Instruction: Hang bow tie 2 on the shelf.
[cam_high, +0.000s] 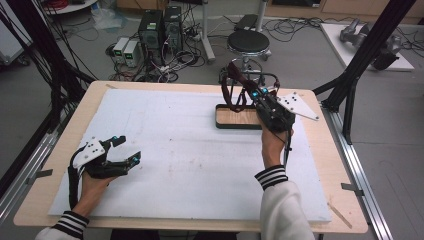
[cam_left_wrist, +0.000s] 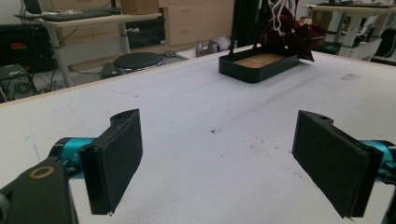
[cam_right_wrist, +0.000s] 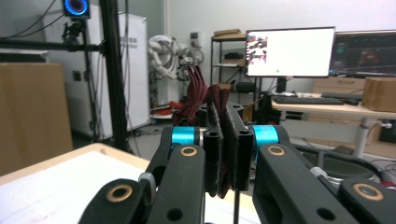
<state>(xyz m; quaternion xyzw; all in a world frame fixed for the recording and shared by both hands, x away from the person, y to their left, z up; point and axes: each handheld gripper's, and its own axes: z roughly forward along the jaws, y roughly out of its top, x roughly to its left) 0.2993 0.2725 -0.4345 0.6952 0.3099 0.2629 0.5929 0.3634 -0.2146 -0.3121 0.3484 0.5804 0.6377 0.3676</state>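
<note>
Black tray (cam_high: 239, 124) looks empty; dark red cloth (cam_high: 234, 82) held above.

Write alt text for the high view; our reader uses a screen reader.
The right gripper, jaws shut on a dark red strap, holds it above a black tray on a white mat. The left gripper rests open near the mat's left edge.

no text clear enough to read

Even, soft indoor light falls from above; shadows on the white mat (cam_high: 190, 150) are faint. The monitor (cam_right_wrist: 290, 51) glares, washed out white. All views are slightly soft, and the near jaws blur in both gripper views.
</note>
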